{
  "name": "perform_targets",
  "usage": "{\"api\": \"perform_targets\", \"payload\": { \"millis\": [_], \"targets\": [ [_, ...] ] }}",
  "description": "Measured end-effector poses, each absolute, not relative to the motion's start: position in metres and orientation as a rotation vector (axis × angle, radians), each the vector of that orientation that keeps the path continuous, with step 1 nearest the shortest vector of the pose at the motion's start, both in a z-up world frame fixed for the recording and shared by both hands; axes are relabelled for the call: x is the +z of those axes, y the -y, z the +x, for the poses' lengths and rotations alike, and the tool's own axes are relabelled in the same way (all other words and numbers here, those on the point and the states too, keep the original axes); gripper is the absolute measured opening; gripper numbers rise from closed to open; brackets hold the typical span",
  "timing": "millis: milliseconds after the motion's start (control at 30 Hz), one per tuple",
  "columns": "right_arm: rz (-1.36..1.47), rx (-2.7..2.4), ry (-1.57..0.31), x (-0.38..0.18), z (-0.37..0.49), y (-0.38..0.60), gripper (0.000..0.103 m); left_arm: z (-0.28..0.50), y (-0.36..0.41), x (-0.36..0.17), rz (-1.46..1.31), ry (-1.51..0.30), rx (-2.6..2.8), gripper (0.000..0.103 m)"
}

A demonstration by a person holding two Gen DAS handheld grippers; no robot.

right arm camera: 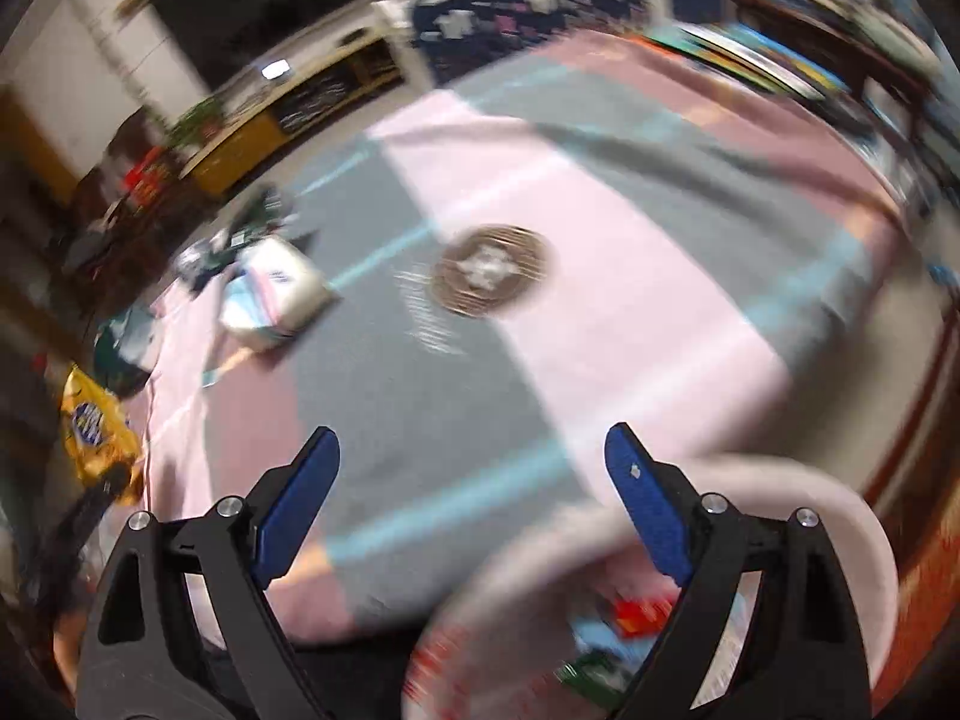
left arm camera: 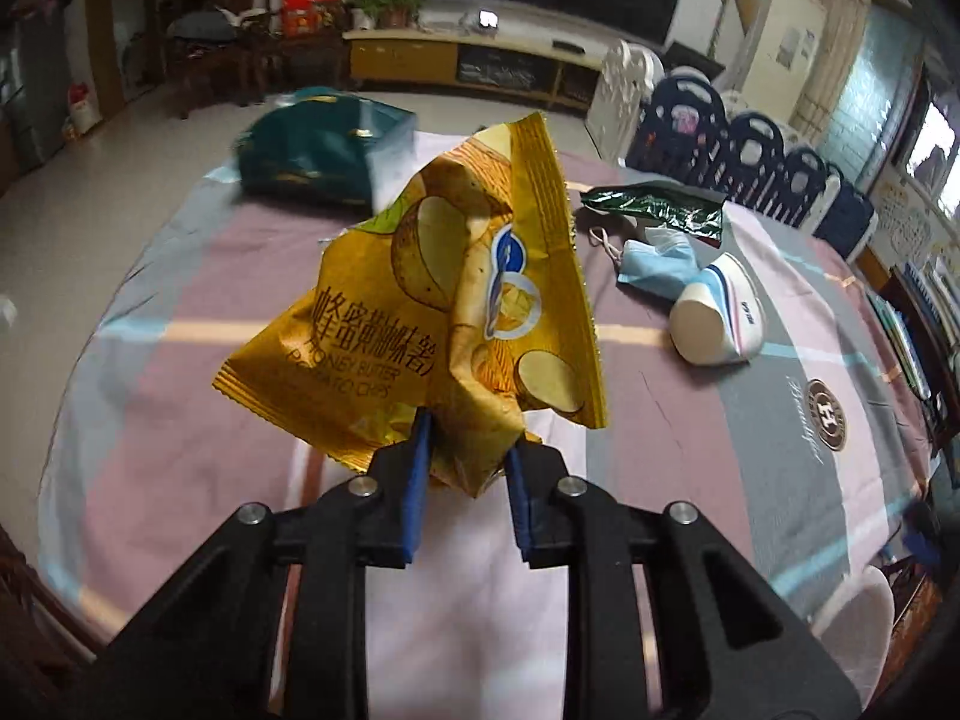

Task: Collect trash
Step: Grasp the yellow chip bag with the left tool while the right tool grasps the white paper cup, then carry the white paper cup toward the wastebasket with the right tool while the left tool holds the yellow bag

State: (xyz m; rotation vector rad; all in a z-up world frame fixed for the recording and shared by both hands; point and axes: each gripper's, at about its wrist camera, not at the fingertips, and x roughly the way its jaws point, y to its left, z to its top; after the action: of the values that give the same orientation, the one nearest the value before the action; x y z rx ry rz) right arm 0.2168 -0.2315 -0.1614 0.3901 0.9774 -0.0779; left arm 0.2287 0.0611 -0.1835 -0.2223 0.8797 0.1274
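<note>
Left wrist view: the yellow chip bag (left arm camera: 456, 300) stands crumpled above the left hand-held gripper (left arm camera: 465, 450), its lower corner pinched between the blue pads (left arm camera: 420, 456), so the bag is lifted clear of the tabletop (left arm camera: 180, 420) rather than lying on it. That grip at one corner probably leaves the rest of the bag free to flop.

Beyond it more trash waits on the striped cloth: a green foil wrapper (left arm camera: 660, 210), a blue face mask (left arm camera: 657, 267) just beside it, and a crushed white cup (left arm camera: 717, 318) touching the mask. A dark green bag (left arm camera: 318, 150) sits at the far edge.

The right hand-held gripper (right arm camera: 471, 468) hangs empty with jaws spread wide over bare cloth, above a white bin (right arm camera: 828, 516) at the near edge, where trash already lies. The stretch between bag and bin looks open.
</note>
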Motion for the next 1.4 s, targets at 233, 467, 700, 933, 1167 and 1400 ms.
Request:
{"api": "perform_targets", "payload": {
  "millis": [233, 467, 700, 933, 1167, 1400],
  "targets": [
    [-0.159, 0.246, -0.976, -0.179, 0.344, 0.101, 0.097, 0.183, -0.092, -0.185, -0.433, -0.777, 0.085, 0.024],
    [-0.146, 0.279, -1.056, -0.204, 0.409, 0.095, 0.097, 0.193, -0.074, -0.192, -0.362, -0.794, 0.044, 0.025],
    [-0.075, 0.287, -1.079, -0.213, 0.393, 0.096, 0.084, 0.198, -0.063, -0.196, -0.298, -0.808, 0.036, 0.025],
    [0.015, 0.253, -1.066, -0.199, 0.298, 0.095, 0.083, 0.19, -0.061, -0.192, -0.291, -0.781, 0.062, 0.025],
    [0.096, 0.165, -1.035, -0.181, 0.21, 0.106, 0.083, 0.177, -0.057, -0.185, -0.246, -0.741, 0.107, 0.025],
    [0.158, 0.083, -1.018, -0.159, 0.175, 0.12, 0.083, 0.156, -0.064, -0.181, -0.279, -0.723, 0.067, 0.025]
  ]
}}
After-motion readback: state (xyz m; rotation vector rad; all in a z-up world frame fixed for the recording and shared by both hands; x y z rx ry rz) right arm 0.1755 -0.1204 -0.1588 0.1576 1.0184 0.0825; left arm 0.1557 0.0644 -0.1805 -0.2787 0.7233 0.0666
